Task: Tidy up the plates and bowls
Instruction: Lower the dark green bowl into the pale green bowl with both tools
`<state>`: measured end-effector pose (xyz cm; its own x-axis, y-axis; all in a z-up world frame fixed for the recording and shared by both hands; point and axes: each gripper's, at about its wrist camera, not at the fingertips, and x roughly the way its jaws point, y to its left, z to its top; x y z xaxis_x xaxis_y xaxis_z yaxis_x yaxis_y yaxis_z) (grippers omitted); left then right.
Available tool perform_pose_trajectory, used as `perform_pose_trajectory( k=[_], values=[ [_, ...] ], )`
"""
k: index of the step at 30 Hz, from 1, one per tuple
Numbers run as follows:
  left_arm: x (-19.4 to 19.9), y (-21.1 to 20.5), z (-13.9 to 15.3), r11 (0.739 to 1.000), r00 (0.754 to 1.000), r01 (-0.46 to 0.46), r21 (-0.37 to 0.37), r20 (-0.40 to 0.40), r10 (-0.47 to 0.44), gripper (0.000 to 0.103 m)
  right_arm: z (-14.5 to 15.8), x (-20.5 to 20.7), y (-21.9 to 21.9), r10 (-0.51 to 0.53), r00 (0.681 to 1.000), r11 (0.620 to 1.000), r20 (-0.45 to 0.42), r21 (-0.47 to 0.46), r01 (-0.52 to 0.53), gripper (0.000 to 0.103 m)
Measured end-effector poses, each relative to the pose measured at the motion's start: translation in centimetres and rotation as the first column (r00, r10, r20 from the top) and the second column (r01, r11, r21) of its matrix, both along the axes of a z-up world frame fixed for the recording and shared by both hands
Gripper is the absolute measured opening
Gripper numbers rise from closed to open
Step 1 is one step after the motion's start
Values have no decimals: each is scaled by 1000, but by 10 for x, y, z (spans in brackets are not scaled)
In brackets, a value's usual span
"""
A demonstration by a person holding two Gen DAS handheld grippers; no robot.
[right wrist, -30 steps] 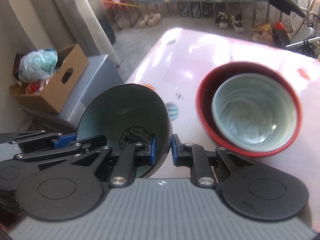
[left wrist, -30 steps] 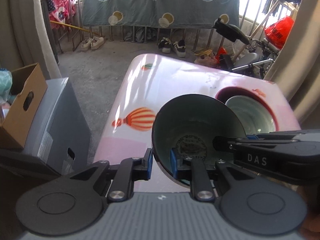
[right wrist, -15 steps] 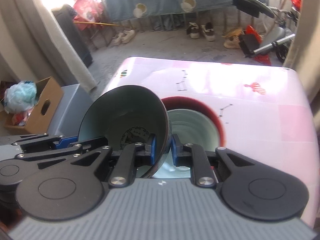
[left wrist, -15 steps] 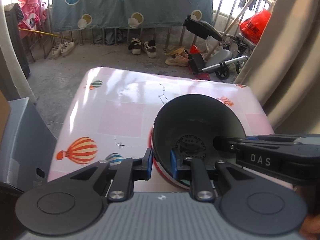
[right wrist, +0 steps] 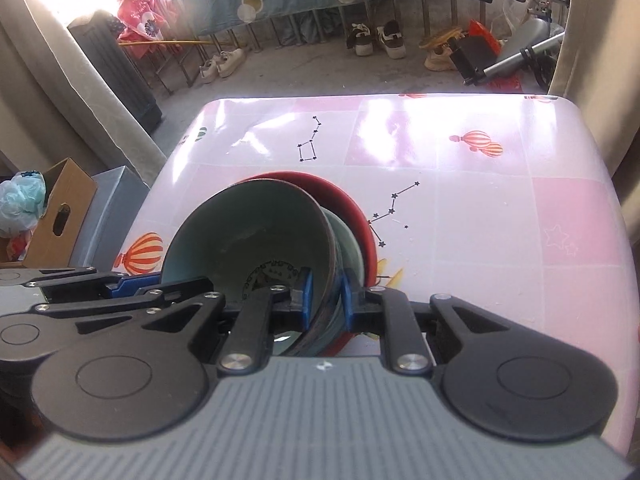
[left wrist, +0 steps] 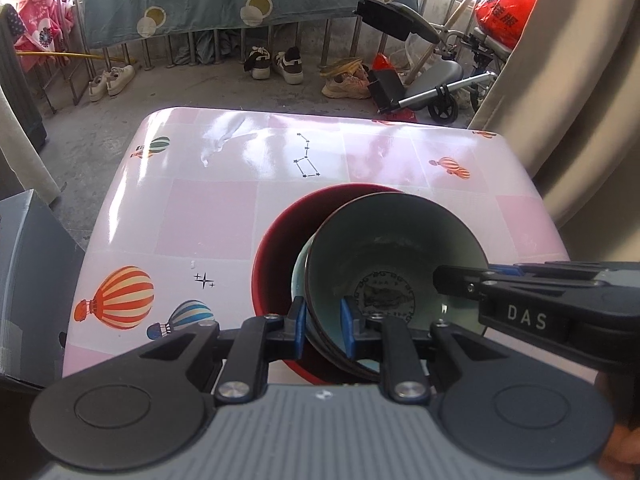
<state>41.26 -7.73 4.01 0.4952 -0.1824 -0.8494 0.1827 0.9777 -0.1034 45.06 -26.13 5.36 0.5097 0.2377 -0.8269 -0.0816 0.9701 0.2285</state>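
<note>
A dark bowl (left wrist: pixel 392 248) with a pale green inside and a round black print at its bottom is held tilted by both grippers. My left gripper (left wrist: pixel 322 328) is shut on its near-left rim. My right gripper (right wrist: pixel 326 300) is shut on its right rim and shows as a black arm (left wrist: pixel 460 280) in the left wrist view. The bowl (right wrist: pixel 248 232) hangs over a red bowl (left wrist: pixel 280 248) on the pink table (left wrist: pixel 216 216). A pale green bowl (left wrist: pixel 299 272) is nested in the red one. Whether the held bowl touches them I cannot tell.
A grey box (left wrist: pixel 28 280) stands left of the table, with a cardboard box (right wrist: pixel 60 208) and a plastic bag on it. Curtains hang at both sides. Beyond the table's far edge are shoes (left wrist: pixel 276 64), a railing with cloth and a stroller (left wrist: pixel 432 84).
Both grippers carried the dark bowl from the table's left edge rightward to above the red bowl. More of the table top came into view. The grips did not change.
</note>
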Motion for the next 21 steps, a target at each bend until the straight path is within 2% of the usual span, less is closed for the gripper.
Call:
perform_pose_trajectory(
  k=[12,17,21],
  values=[
    [6,-1,5,1000,1000,3,-4,12,-3,20,-8,7,8,11,1000,1000,-2,-15,-11,11],
    [3,1,8,1000,1000,15,-22,24,-14,25,-8,7,6,9,1000,1000,-1,-12,-9,13],
    [-3,3,13,998,999,40,-41,33,-39,37,-6,7,4,-1,1000,1000,-6,3,1,15]
  ],
)
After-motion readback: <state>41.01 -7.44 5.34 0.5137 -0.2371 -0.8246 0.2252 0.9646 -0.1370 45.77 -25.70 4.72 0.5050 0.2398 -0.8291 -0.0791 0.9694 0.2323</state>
